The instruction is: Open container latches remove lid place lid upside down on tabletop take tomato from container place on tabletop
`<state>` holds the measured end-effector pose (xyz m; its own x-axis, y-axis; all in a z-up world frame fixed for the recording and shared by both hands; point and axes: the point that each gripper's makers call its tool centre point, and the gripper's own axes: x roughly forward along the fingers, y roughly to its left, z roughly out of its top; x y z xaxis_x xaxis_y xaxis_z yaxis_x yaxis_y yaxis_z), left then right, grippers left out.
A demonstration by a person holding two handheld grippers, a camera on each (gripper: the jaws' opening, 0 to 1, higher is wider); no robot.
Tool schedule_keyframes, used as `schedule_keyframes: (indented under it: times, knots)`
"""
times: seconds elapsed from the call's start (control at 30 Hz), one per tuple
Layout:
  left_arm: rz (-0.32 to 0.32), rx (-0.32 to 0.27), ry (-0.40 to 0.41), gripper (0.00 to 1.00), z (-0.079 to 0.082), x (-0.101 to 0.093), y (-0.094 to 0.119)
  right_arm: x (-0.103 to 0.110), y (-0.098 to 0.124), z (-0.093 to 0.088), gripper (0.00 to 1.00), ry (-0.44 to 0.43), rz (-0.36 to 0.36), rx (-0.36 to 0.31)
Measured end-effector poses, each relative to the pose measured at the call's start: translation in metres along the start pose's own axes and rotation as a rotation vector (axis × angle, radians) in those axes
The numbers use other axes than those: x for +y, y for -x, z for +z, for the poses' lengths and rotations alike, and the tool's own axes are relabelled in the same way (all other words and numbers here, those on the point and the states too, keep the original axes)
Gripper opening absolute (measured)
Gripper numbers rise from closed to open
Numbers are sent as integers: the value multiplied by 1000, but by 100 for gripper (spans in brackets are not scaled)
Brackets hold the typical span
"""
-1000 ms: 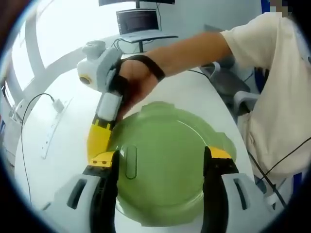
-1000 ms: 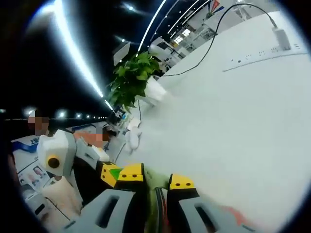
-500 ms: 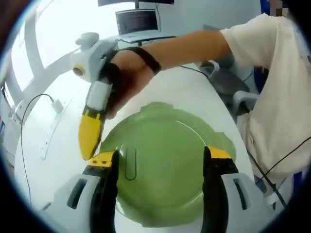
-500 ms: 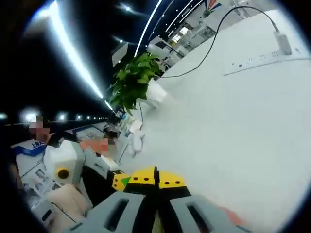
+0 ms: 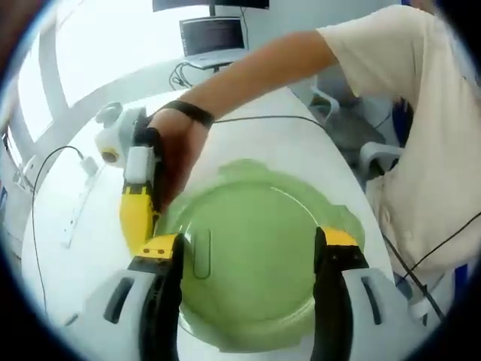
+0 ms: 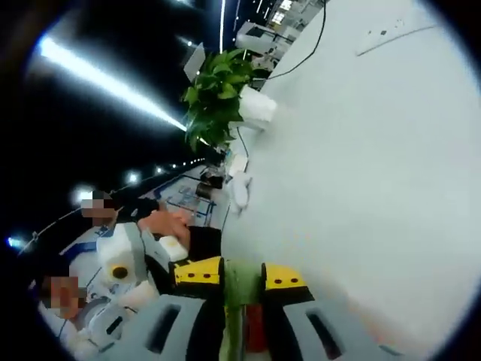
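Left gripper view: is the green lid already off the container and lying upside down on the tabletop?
No: the green lid sits right side up between the left gripper jaws.

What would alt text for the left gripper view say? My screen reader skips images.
A round green container lid lies between the left gripper's open jaws on a white tabletop. At its far-left edge, a hand holds the right gripper, yellow jaws pointing down.
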<state>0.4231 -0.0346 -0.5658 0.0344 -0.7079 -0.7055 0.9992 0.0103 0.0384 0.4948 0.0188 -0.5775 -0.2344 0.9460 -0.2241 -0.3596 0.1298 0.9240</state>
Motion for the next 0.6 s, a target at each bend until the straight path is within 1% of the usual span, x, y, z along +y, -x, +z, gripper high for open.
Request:
schedule_keyframes:
  times: [0.03, 0.07, 0.1, 0.13, 0.17, 0.23, 0.33, 0.37, 0.4, 0.43, 0.5, 0.53, 0.57, 0.6]
  knots:
    - [0, -1, 0, 64, 0, 0, 0, 4, -2, -3, 12, -8, 4, 5]
    - [1, -1, -1, 64, 1, -1, 0, 8, -2, -5, 13, 29, 21, 6]
    - [0, -1, -2, 64, 3, -3, -1, 5, 0, -2, 13, 12, 16, 9]
    - [-1, 0, -3, 64, 3, -3, -1, 6, -1, -3, 13, 8, 17, 9]
    - [-1, 2, -5, 64, 3, -3, -1, 4, 2, 1, 13, 6, 21, 9]
    - [-3, 4, -7, 64, 3, -3, 0, 2, 3, 4, 13, 18, 15, 7]
    - [-2, 2, -10, 64, 3, -2, 0, -3, 3, 5, 14, 17, -5, 5]
    - [-2, -1, -11, 64, 3, -2, 0, -3, 3, 6, 15, 10, -2, 5]
    - [-2, -4, -11, 64, 3, -2, 1, -3, 2, 6, 16, 22, -1, 0]
    - [-1, -6, -11, 64, 3, -2, 1, -5, 4, 8, 19, 23, 0, 3]
    - [-1, -7, -11, 64, 3, -2, 1, -8, 3, -2, 24, 45, -7, 46]
    - [-2, -5, -12, 64, 3, -1, 1, -8, 2, -4, 26, 33, 0, 51]
    - [-2, -2, -13, 64, 3, -1, 1, -8, 2, -6, 26, 32, 1, 51]
    - [-2, 0, -15, 64, 3, 0, 1, -8, 3, -3, 26, 24, -2, 42]
